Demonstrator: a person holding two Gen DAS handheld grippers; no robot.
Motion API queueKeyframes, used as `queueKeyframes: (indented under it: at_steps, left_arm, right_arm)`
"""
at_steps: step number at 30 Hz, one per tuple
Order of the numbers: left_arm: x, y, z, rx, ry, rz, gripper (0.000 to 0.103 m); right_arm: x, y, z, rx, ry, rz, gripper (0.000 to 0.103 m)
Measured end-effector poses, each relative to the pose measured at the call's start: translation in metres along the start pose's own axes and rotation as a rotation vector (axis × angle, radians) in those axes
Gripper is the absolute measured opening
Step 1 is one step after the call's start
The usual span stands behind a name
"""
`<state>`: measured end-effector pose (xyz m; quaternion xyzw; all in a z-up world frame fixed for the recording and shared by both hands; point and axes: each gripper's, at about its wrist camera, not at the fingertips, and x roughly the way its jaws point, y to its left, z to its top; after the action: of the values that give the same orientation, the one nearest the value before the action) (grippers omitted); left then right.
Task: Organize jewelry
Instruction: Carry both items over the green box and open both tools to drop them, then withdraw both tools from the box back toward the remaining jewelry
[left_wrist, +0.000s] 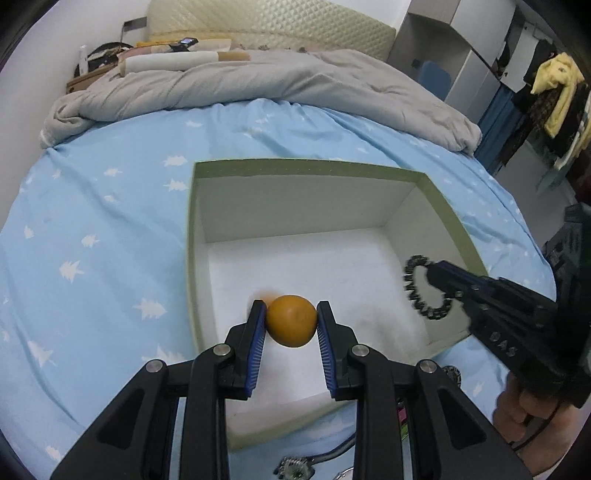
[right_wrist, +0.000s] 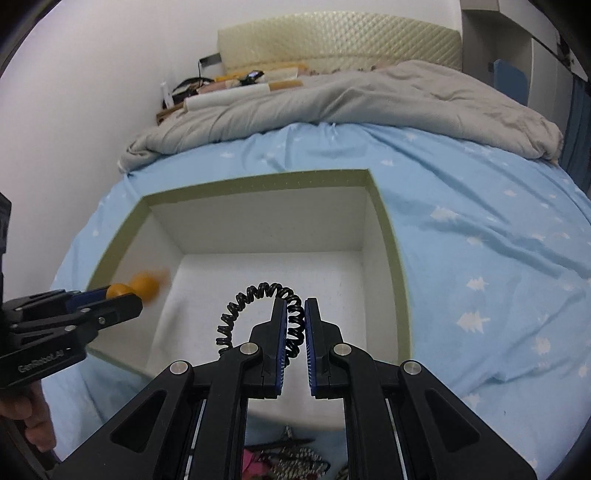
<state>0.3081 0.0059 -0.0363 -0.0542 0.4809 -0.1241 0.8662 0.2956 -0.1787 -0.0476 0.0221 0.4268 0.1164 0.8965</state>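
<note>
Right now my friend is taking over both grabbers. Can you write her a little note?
Left tool: shut on the orange bead piece, held over the box.
Right tool: shut on the black coil hair tie, also over the box.
Done: both picked up. The box floor looks bare.
Left: drop both in, then fetch the jewelry pile on the blue sheet near you.

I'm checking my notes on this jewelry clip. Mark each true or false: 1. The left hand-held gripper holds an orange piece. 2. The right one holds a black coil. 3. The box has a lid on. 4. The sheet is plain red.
1. True: the left hand-held gripper clamps the orange piece.
2. True: the right hand-held gripper pinches the black coil.
3. False: the box is open on top.
4. False: the sheet is light blue with white trees.
</note>
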Motion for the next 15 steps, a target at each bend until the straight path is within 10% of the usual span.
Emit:
queueKeyframes:
  at_steps: [15]
  left_arm:
    - [-0.017, -0.015, 0.008, 0.018, -0.011, -0.005, 0.029]
  right_arm:
    - [-0.002, -0.007, 0.004, 0.028, 0.025, 0.051, 0.015]
